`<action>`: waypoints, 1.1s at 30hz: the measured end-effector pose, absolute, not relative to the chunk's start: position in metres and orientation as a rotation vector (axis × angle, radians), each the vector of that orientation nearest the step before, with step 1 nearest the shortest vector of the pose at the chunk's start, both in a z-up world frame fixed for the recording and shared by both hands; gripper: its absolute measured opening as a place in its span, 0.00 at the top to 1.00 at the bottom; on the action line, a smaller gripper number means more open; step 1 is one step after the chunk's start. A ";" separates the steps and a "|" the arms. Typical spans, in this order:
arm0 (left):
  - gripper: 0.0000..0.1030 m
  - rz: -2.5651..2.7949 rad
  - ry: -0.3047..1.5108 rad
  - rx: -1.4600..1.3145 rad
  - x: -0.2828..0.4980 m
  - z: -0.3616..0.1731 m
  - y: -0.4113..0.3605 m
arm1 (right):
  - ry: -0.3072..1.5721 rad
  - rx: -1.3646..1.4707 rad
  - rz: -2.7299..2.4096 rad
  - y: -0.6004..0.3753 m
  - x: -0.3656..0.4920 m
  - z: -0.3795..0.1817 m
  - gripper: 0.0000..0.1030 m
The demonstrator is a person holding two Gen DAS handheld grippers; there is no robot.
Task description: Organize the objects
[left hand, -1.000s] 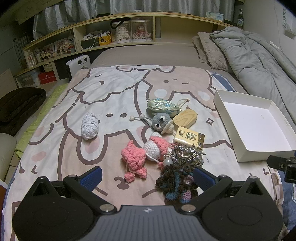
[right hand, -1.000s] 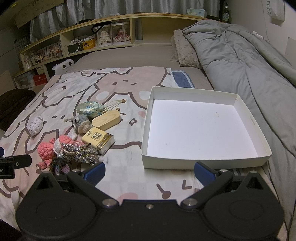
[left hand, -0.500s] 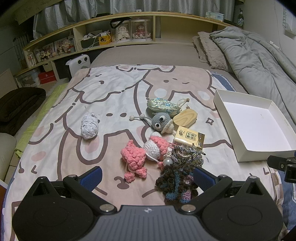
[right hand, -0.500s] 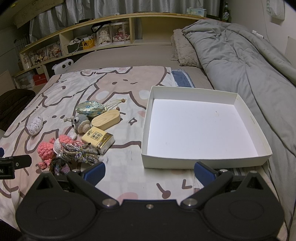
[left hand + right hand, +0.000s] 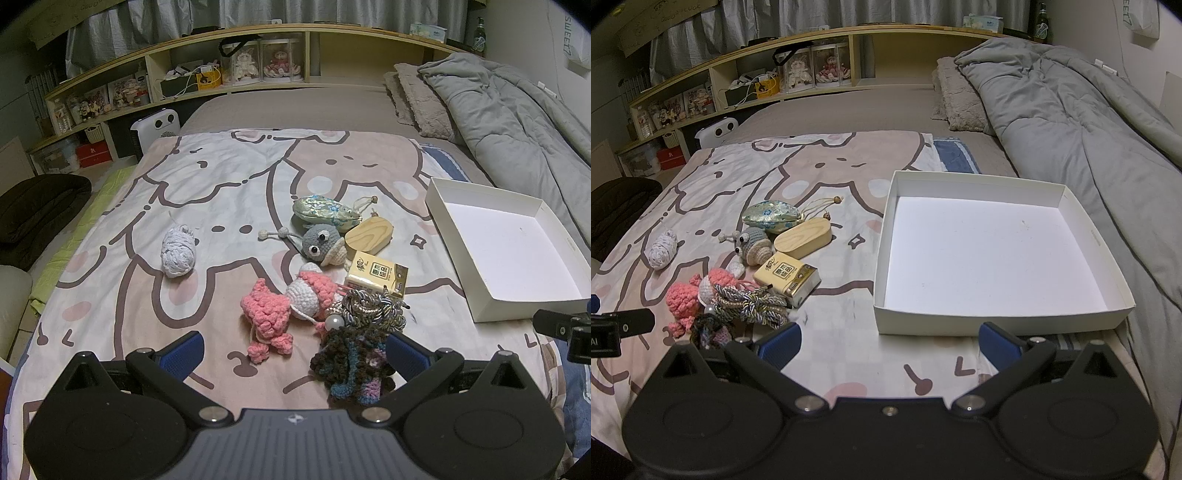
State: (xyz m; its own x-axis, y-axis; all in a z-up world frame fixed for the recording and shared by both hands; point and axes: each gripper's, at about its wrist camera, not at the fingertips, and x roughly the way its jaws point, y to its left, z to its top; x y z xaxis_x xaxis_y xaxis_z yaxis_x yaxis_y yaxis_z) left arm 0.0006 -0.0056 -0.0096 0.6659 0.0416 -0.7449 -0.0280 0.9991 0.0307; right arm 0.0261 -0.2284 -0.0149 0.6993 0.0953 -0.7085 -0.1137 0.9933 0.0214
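1. The left gripper hangs low over the bed with its blue-padded fingers spread wide and nothing between them; a dark crocheted bundle lies just inside the right pad.
2. The right gripper is likewise spread apart and empty, hovering at the near wall of the white box.
3. From the left wrist view, a pink crochet toy sits at 12 o'clock of the gripper, a braided cord at 1 o'clock, touching a yellow tissue pack.
4. Farther out lie a grey crochet snail, a wooden case and a brocade pouch, clustered together; a white yarn ball lies apart at 10 o'clock.
5. Everything rests on a cartoon-print blanket. A grey duvet is heaped at 2 o'clock, and a wooden shelf of figurines runs along the curtained far wall.
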 end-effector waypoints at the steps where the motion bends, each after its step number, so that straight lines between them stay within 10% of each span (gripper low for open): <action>1: 0.00 0.039 0.842 0.017 0.000 -0.010 -0.006 | 0.788 -0.024 0.116 -0.228 0.026 -0.015 0.00; 33: 0.10 -0.033 0.904 -0.030 0.009 -0.029 -0.015 | 0.785 0.099 0.198 -0.214 0.064 -0.007 0.00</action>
